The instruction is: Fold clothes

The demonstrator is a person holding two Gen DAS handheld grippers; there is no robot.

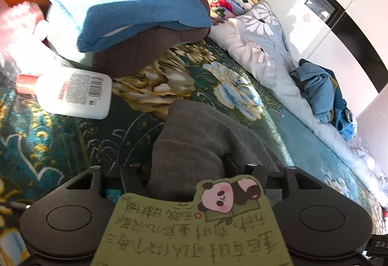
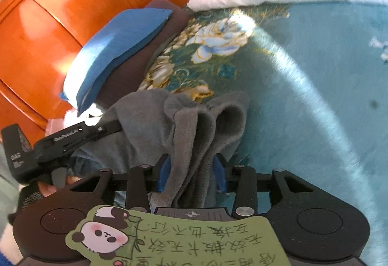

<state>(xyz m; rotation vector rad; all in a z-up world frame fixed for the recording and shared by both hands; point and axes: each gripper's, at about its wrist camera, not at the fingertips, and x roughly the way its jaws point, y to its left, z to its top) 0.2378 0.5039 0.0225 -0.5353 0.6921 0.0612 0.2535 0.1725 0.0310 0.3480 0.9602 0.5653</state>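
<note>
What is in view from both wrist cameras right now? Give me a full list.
grey garment: one, grey, bunched on the bedspread, gripped at both ends
folded stack: blue piece on brown, against the headboard
bottle: one, white with a red cap, lying beside the stack
pink fluffy item: one, far left
bedspread: teal, floral
headboard: orange wood
quilt: white, floral, along the far side
blue clothes: crumpled heap on the quilt
left hand-held gripper: shut on the grey garment
right hand-held gripper: shut on the grey garment
</note>
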